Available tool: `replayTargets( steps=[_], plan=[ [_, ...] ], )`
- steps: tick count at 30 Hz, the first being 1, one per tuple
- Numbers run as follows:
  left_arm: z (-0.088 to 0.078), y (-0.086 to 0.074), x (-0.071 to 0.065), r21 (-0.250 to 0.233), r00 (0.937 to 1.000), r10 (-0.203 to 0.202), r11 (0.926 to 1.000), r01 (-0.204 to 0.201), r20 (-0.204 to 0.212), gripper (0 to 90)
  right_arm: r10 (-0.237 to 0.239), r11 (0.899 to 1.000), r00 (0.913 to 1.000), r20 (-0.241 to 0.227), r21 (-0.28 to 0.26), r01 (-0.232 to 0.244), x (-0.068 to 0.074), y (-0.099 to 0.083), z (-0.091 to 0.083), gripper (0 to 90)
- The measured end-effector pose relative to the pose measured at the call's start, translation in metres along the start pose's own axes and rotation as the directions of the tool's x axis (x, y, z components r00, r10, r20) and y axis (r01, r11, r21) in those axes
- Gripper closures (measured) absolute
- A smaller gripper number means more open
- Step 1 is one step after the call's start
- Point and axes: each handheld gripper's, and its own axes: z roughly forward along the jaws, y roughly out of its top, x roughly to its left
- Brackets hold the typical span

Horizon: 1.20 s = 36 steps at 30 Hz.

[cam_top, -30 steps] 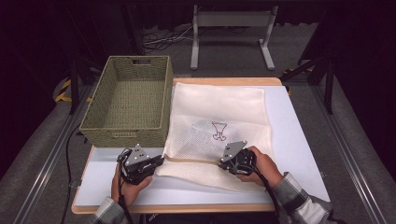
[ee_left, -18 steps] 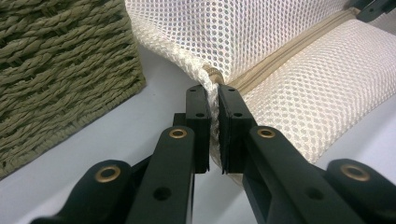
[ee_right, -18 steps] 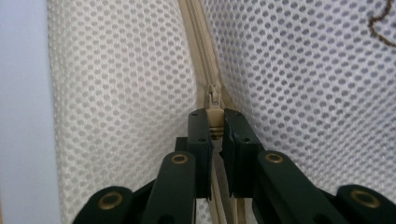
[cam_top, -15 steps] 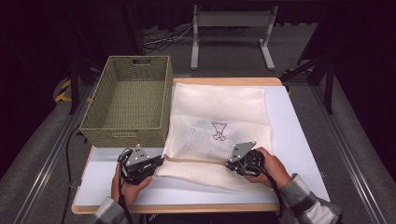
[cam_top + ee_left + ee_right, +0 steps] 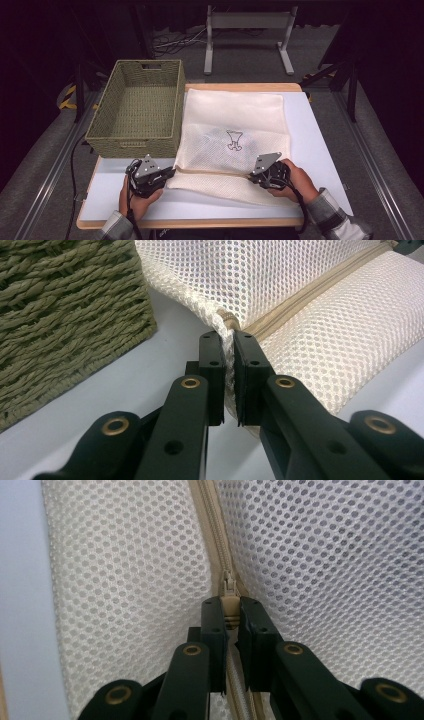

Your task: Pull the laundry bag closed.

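My left tongs (image 5: 227, 347) are clamped on the mesh bag's (image 5: 235, 122) corner; my right tongs (image 5: 231, 611) pinch its zipper pull (image 5: 229, 600).

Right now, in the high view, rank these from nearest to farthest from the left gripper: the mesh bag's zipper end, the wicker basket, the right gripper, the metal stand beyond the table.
1. Mesh bag's zipper end: pinched in the left gripper.
2. Wicker basket: just beyond it, table's left.
3. Right gripper: across the bag, near edge.
4. Metal stand: on the floor beyond the far edge.
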Motion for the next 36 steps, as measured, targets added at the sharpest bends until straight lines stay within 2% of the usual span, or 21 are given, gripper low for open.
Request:
replayTargets(
  steps=[15, 28, 36],
  plan=[
    [0.000, 0.000, 0.000, 0.007, 0.9999, -0.004, 1.0000, 0.004, -0.011, 84.7, 0.047, 0.999, 0.9989, 0.005, -0.001, -0.047, -0.005, -0.021, -0.013, 82.2],
    [0.000, -0.001, 0.000, 0.011, 0.9998, -0.016, 0.9998, 0.016, -0.011, 84.7, 0.069, 0.998, 0.9973, 0.026, 0.006, -0.069, -0.006, -0.036, -0.025, 82.2],
    [0.000, -0.001, 0.000, 0.015, 0.9998, -0.012, 0.9998, 0.012, -0.014, 84.7, 0.101, 0.995, 0.9948, 0.015, -0.008, -0.101, -0.009, -0.048, -0.032, 82.1]
  ],
)
